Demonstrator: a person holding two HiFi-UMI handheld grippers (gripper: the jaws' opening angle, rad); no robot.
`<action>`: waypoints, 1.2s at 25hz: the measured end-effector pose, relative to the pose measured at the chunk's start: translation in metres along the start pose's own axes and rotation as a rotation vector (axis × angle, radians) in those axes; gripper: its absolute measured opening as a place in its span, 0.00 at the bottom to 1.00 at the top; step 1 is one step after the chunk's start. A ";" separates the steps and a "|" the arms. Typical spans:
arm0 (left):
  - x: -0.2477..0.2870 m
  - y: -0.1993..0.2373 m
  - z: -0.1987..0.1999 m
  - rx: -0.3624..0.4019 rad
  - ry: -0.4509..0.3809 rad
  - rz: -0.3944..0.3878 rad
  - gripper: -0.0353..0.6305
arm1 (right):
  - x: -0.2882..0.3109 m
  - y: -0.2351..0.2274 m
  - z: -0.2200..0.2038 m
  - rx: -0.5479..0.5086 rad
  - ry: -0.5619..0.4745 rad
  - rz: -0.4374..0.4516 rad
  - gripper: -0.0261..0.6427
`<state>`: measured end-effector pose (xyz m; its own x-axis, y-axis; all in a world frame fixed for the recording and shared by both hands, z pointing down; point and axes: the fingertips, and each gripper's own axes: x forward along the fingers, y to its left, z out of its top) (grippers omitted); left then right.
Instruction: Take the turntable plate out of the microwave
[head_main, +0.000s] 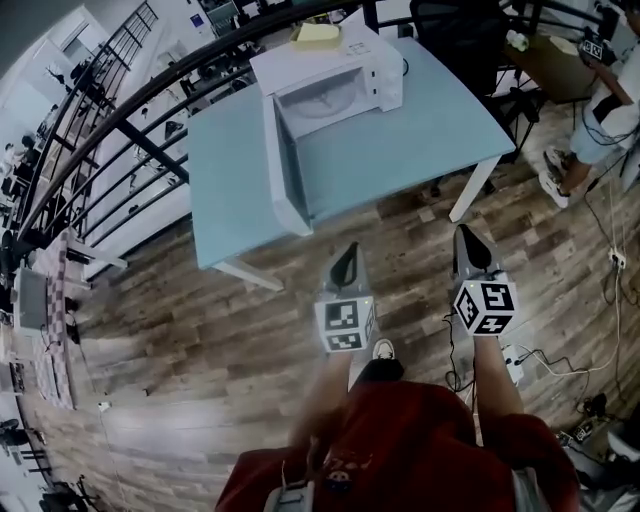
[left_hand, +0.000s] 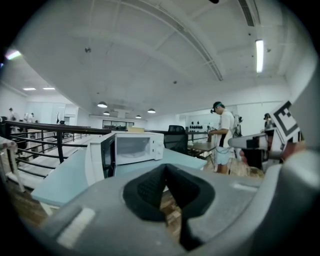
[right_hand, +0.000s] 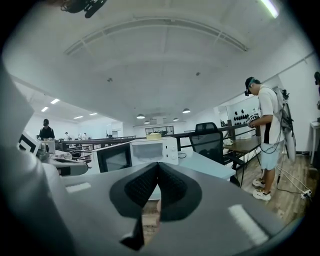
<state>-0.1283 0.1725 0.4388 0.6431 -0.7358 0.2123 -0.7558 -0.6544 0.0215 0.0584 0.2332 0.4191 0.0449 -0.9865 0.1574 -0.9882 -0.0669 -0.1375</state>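
A white microwave (head_main: 335, 75) stands on the far part of a light blue table (head_main: 420, 140), and its door (head_main: 283, 170) hangs wide open toward me. Inside the cavity lies the round glass turntable plate (head_main: 325, 102). Both grippers hover over the wooden floor, short of the table's near edge and clear of the microwave. My left gripper (head_main: 347, 252) is shut and empty, pointing at the table. My right gripper (head_main: 466, 237) is shut and empty too. The left gripper view shows the microwave (left_hand: 136, 147) ahead beyond the shut jaws (left_hand: 165, 168). The right gripper view shows the microwave (right_hand: 150, 149) and its jaws (right_hand: 157, 165).
A yellow box (head_main: 315, 34) sits on top of the microwave. A black railing (head_main: 150, 105) runs behind and left of the table. An office chair (head_main: 455, 30) stands at the back right, and a person (head_main: 600, 110) stands at a desk on the right. Cables (head_main: 560, 360) lie on the floor at right.
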 end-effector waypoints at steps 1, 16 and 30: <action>0.005 0.009 0.003 -0.001 -0.004 0.005 0.05 | 0.011 0.004 0.002 -0.002 0.002 0.005 0.03; 0.058 0.070 0.016 -0.016 -0.007 0.041 0.05 | 0.099 0.025 0.014 -0.011 0.012 0.058 0.03; 0.183 0.081 0.041 -0.016 -0.003 0.190 0.05 | 0.231 -0.051 0.042 -0.005 0.019 0.189 0.03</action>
<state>-0.0667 -0.0221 0.4391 0.4891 -0.8462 0.2115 -0.8655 -0.5010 -0.0030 0.1256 0.0021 0.4212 -0.1443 -0.9785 0.1473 -0.9796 0.1202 -0.1612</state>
